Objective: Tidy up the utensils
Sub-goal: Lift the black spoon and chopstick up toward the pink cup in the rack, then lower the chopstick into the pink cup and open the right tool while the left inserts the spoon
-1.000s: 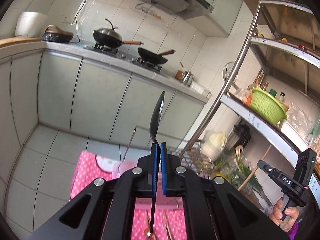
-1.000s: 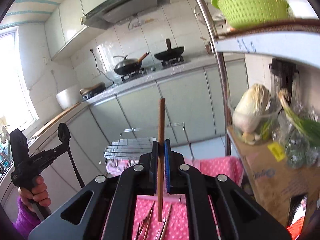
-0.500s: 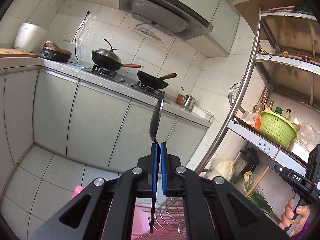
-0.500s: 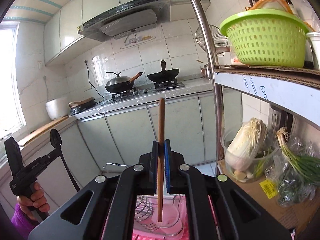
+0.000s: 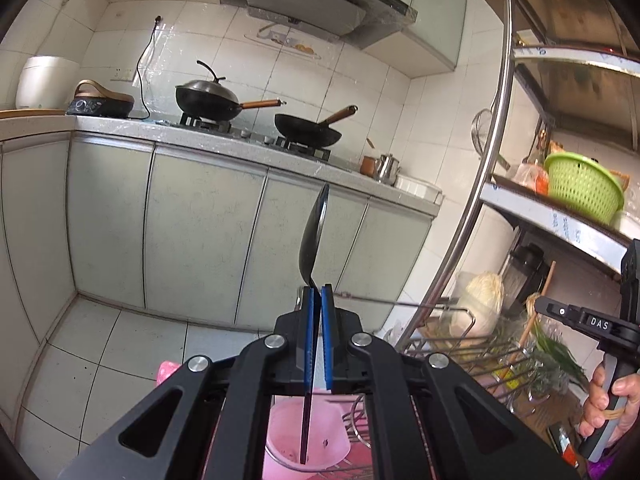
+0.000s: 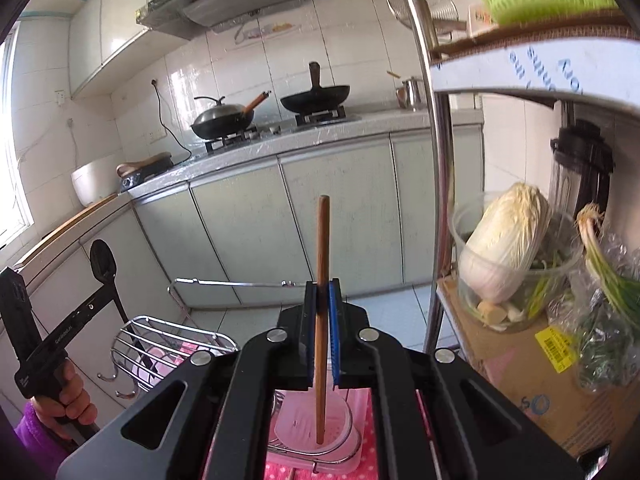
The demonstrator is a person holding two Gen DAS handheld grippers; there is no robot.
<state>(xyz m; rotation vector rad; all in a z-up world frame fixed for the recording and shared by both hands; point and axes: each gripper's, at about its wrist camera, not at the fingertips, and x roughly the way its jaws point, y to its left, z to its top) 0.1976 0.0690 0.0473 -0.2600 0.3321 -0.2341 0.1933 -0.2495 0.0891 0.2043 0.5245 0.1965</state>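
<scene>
My left gripper (image 5: 317,294) is shut on a black spoon (image 5: 313,236), bowl up; its handle tip hangs inside a pink cup (image 5: 304,436) in a wire rack (image 5: 472,354). My right gripper (image 6: 321,294) is shut on a brown wooden chopstick (image 6: 322,248), held upright with its lower end inside a pink holder (image 6: 316,428) in the wire rack (image 6: 168,336). The spoon also shows at the left of the right wrist view (image 6: 103,260), and the chopstick at the right of the left wrist view (image 5: 540,300).
A steel shelf post (image 6: 434,160) stands close on the right, with a cabbage (image 6: 504,248), green onions (image 6: 608,264) and a green basket (image 5: 582,186). Counter with two woks (image 5: 208,100) lies behind. A pink dotted cloth (image 6: 288,472) covers the table below.
Both grippers have lowered over the rack. The spoon handle and the chopstick tip now reach into the pink containers. A second earlier they were above the pink cloth.
</scene>
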